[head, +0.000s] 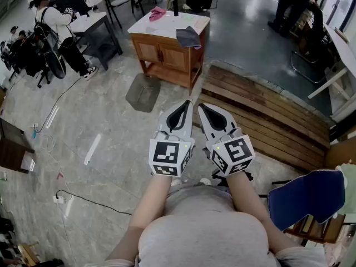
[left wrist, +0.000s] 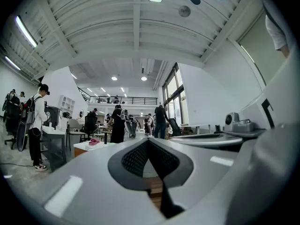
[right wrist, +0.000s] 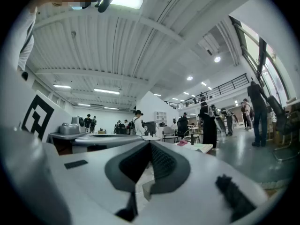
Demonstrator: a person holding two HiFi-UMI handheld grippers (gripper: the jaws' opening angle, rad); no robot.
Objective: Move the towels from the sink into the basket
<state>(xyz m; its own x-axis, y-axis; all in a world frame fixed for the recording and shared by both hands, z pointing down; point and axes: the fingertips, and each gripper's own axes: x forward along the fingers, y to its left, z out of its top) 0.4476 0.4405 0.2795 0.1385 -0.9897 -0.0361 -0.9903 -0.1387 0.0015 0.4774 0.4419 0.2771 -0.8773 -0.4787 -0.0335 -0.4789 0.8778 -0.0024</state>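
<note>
A wooden sink cabinet [head: 167, 57] with a white top stands a few steps ahead of me. On its top lies a pink towel [head: 157, 13], and a grey towel [head: 188, 36] hangs over the front right corner. The grey mesh basket [head: 143, 92] sits on the floor in front of the cabinet. My left gripper [head: 186, 105] and right gripper [head: 203, 108] are held side by side at waist height, pointing level at the cabinet, both shut and holding nothing. Far off, the pink towel [left wrist: 93, 141] shows in the left gripper view, and the same towel [right wrist: 182, 143] in the right gripper view.
A low wooden plank platform [head: 267, 115] runs along the right. A blue chair [head: 303, 196] is close at my right side. Cables [head: 83, 199] lie on the floor at left. A person with a backpack [head: 53, 32] stands by desks at the far left.
</note>
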